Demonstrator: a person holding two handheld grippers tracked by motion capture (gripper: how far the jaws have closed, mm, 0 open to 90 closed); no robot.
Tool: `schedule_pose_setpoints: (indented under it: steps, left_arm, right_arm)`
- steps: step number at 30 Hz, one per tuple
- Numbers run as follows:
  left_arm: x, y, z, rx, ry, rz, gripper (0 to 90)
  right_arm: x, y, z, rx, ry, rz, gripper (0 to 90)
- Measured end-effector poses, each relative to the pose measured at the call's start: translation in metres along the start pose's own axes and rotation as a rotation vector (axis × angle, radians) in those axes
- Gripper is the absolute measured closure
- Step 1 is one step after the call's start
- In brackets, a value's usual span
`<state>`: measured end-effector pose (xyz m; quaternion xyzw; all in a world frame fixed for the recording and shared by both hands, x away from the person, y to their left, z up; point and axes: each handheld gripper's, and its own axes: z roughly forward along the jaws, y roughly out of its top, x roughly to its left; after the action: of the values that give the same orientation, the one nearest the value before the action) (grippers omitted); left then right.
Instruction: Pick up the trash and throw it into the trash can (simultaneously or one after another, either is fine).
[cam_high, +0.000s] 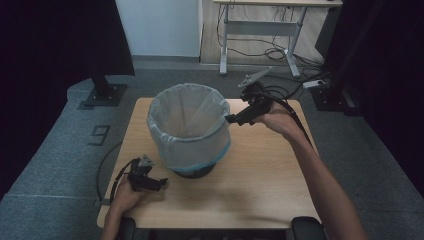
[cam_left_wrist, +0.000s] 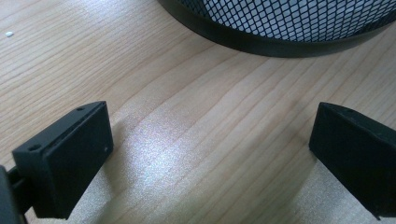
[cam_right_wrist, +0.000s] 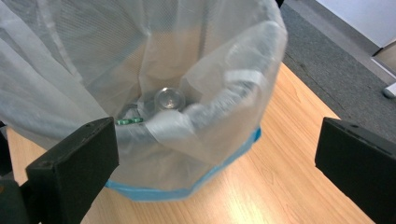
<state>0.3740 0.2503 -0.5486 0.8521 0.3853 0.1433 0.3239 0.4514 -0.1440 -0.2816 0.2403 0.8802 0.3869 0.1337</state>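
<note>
Starting at our left, the left tool (cam_high: 161, 182) rests low on the worktop (cam_high: 260, 180) near the front edge, its jaws spread wide with nothing between them; in the left gripper view the bare wood lies between the two black pads and the dark base ring of the mesh bin (cam_left_wrist: 280, 28) curves across the top, so the bin stands just ahead of that tool and a little to its right. In the middle of the worktop stands the bin, dressed in a pale translucent bin liner (cam_high: 187, 125) whose top is folded down over the rim, with a blue hem (cam_right_wrist: 196, 184) showing round the outside. Further right, our right tool (cam_high: 229, 119) is held up at rim height, its tips just beside the liner's right edge, touching or nearly so; we cannot tell which. Its jaws are released too, standing wide apart in the right gripper view, with the liner's folded rim (cam_right_wrist: 205, 116) between and beyond them. Down inside the liner we see a clear bottle (cam_right_wrist: 169, 99) end-on and something small and green beside it. We judge the right hand the nearer one to the rim, which lies to its left, so a short move that way would bring the folded edge between the jaws.
</note>
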Motion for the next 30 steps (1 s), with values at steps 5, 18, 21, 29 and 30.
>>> schedule_pose_setpoints:
  steps: [5, 18, 21, 29, 30]
  left_arm:
    - [0.0, 0.0, 0.0, 0.0, 0.0, 0.0, 0.0]
    - [0.0, 0.0, 0.0, 0.0, 0.0, 0.0, 0.0]
    - [0.0, 0.0, 0.0, 0.0, 0.0, 0.0, 0.0]
    - [0.0, 0.0, 0.0, 0.0, 0.0, 0.0, 0.0]
    - [0.0, 0.0, 0.0, 0.0, 0.0, 0.0, 0.0]
  right_arm:
    - [-0.006, -0.011, -0.006, 0.009, -0.028, 0.006, 0.0]
    - [-0.026, -0.043, -0.023, -0.008, -0.088, 0.07, 0.0]
    - [-0.029, -0.048, -0.026, -0.014, -0.096, 0.081, 0.0]
    - [-0.044, -0.07, -0.036, -0.02, -0.151, 0.118, 0.0]
    - [-0.045, -0.073, -0.038, -0.021, -0.157, 0.122, 0.0]
